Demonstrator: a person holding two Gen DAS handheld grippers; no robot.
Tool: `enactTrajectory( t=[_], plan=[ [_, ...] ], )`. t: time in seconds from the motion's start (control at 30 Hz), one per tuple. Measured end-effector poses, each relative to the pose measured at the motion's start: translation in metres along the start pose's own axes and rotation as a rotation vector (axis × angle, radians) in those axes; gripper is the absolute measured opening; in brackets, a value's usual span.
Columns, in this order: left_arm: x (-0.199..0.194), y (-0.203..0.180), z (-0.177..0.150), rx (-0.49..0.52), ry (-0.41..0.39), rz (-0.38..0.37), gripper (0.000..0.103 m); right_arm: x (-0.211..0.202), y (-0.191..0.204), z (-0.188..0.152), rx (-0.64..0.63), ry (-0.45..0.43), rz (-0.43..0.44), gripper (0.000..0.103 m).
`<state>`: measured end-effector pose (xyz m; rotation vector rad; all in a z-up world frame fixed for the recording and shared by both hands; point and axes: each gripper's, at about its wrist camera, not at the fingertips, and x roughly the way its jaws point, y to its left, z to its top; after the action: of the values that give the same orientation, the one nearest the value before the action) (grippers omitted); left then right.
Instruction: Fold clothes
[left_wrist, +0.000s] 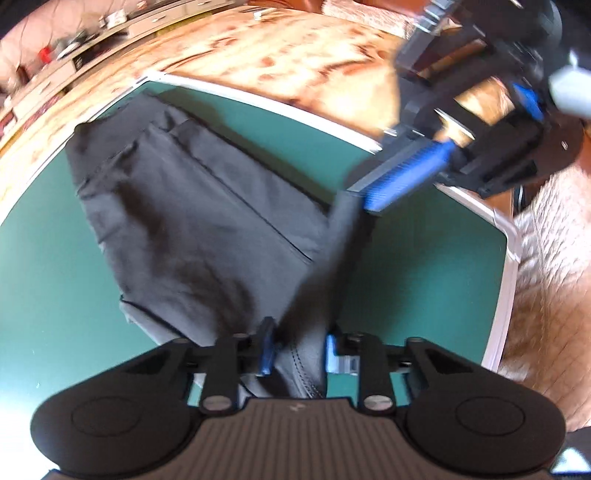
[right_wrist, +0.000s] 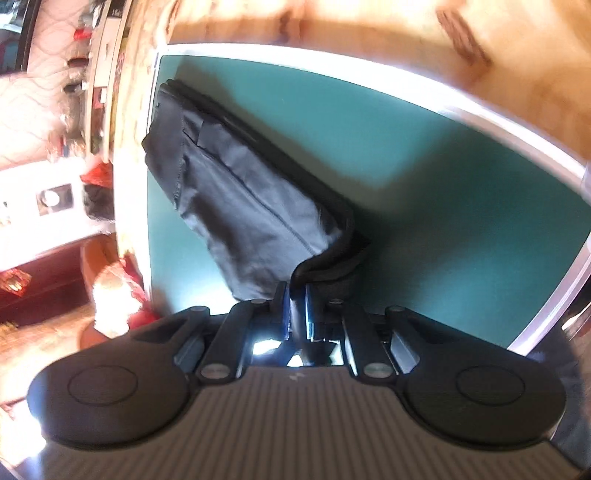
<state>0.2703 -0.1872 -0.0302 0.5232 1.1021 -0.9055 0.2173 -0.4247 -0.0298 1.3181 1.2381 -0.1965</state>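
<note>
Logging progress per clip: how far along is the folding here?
Early to midway. Done: the dark garment lies lengthwise on the green mat. In hand: left tool and right tool each pinch its near end, lifting it. Left: carrying that end over, then flattening.

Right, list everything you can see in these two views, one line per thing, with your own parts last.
dark grey fabric garment: one, dark grey, lying partly folded on the mat, its near end lifted by both tongs.
green table mat with white edge: one, green, under the garment.
patterned orange-brown floor: one, orange-brown, beyond the mat's far edge.
cluttered shelves: blurred, pale, upper left of the left wrist view; contents too small to tell.
left tongs: one, black with blue pads, shut on the garment's near end.
right tongs: one, black with blue pads, shut on a bunched fold of the garment.
</note>
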Motion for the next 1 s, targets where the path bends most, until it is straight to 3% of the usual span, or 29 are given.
enactTrajectory(
  t=[0.03, 0.1, 0.2, 0.3, 0.4, 0.53, 0.7, 0.83, 0.87, 0.9, 0.97, 1.0],
  plan=[
    [-0.001, 0.004, 0.001, -0.003, -0.003, -0.003, 0.022, -0.002, 0.008, 0.001, -0.087, 0.0, -0.038, 0.02],
    [-0.004, 0.01, 0.004, 0.002, -0.009, -0.011, 0.019, -0.004, 0.032, -0.001, -0.355, -0.004, -0.147, 0.05],
    [-0.008, 0.016, 0.008, 0.023, -0.013, -0.035, 0.016, 0.0, 0.066, -0.024, -0.886, -0.005, -0.279, 0.061],
    [-0.008, 0.02, 0.012, 0.048, -0.004, -0.047, 0.016, 0.011, 0.076, -0.053, -1.351, 0.047, -0.336, 0.064],
    [-0.007, 0.024, 0.015, 0.06, 0.009, -0.07, 0.016, 0.017, 0.077, -0.071, -1.638, 0.076, -0.324, 0.064],
    [-0.005, 0.026, 0.017, 0.072, 0.019, -0.091, 0.016, 0.034, 0.076, -0.077, -1.86, 0.118, -0.281, 0.064],
    [-0.004, 0.027, 0.019, 0.051, 0.033, -0.109, 0.016, 0.06, 0.077, -0.074, -1.996, 0.279, -0.246, 0.064],
    [-0.001, 0.029, 0.019, 0.027, 0.038, -0.115, 0.016, 0.066, 0.071, -0.075, -2.077, 0.308, -0.232, 0.064],
    [-0.001, 0.03, 0.019, 0.018, 0.04, -0.121, 0.016, 0.067, 0.07, -0.074, -2.068, 0.322, -0.223, 0.058],
    [0.0, 0.031, 0.019, 0.011, 0.041, -0.123, 0.016, 0.067, 0.07, -0.073, -2.054, 0.328, -0.216, 0.036],
    [0.001, 0.032, 0.018, 0.0, 0.044, -0.123, 0.02, 0.068, 0.071, -0.07, -2.032, 0.335, -0.217, 0.011],
    [0.002, 0.032, 0.018, -0.004, 0.046, -0.121, 0.026, 0.068, 0.071, -0.069, -2.03, 0.326, -0.215, 0.011]
  ],
)
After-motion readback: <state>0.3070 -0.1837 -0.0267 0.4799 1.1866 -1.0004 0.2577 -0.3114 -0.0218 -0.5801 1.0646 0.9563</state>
